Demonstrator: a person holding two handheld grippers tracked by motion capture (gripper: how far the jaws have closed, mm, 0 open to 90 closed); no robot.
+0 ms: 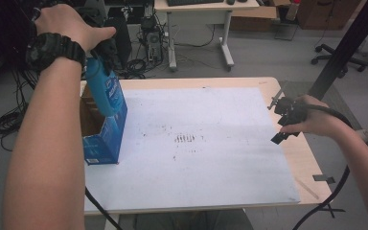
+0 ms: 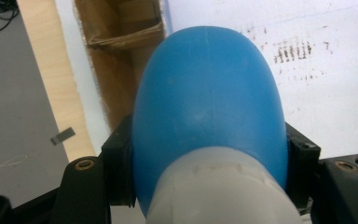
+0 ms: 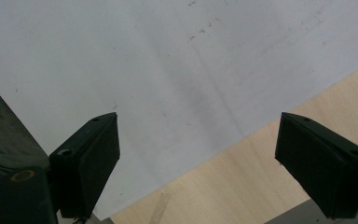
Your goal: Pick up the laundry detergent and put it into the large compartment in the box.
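Note:
A blue bottle (image 1: 105, 91) with a pale grey neck hangs tilted over the open top of a blue carton (image 1: 106, 141) at the table's left edge. My left gripper (image 1: 99, 58) is shut on its upper part, under a hand with a black watch. In the left gripper view the bottle (image 2: 209, 107) sits between both black jaws of the left gripper (image 2: 209, 161), with the carton's brown inside (image 2: 121, 51) beyond it. My right gripper (image 1: 278, 121) is held at the table's right edge. Its jaws (image 3: 198, 140) stand wide open with nothing between them.
A white sheet (image 1: 196, 143) with dark smudges at its middle covers most of the wooden table (image 1: 311, 158). A black tape strip (image 1: 323, 178) lies near the right front corner. A slanted black pole (image 1: 345, 48) rises at the right. Cables (image 1: 2, 124) lie on the floor at the left.

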